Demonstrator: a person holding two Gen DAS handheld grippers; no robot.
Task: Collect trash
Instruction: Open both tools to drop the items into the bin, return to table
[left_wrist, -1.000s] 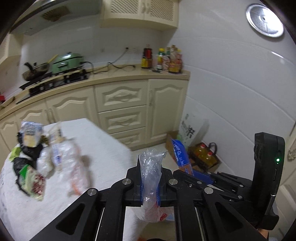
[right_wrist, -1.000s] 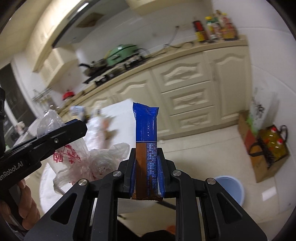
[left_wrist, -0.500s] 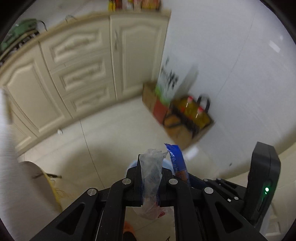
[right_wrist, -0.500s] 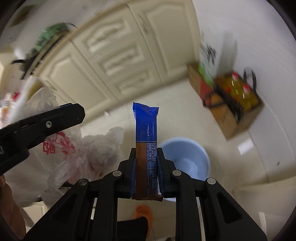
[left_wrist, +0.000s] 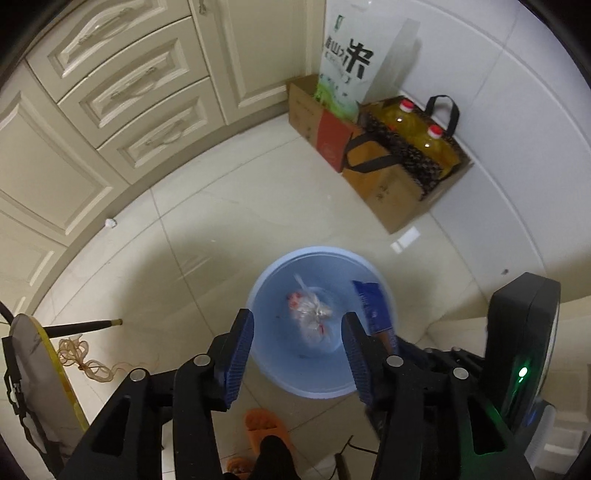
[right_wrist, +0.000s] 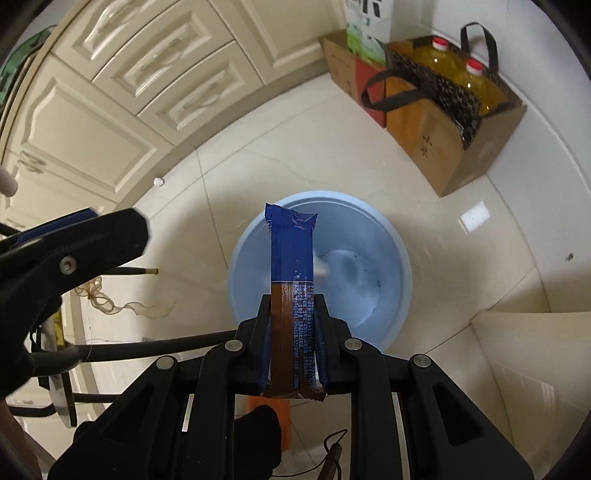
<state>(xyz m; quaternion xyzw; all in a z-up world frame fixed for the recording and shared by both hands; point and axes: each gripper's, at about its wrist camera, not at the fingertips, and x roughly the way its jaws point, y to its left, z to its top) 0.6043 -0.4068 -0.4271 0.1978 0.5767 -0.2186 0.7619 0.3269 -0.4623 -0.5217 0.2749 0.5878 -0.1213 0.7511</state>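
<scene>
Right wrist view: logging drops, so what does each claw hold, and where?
Right claw pinches the blue wrapper at its brown lower end. Left claw, just opened, holds nothing.

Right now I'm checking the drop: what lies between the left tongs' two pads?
In the left wrist view, the clear crumpled plastic bag shows between the open left tongs, lying loose inside the round light-blue plastic bin below, not gripped.

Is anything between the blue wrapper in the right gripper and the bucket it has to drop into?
Nothing visible. The right gripper is shut on the blue wrapper, which points at the open blue bucket below. Inside lies only the clear plastic bag; the left gripper stands open, off to the side.
</scene>
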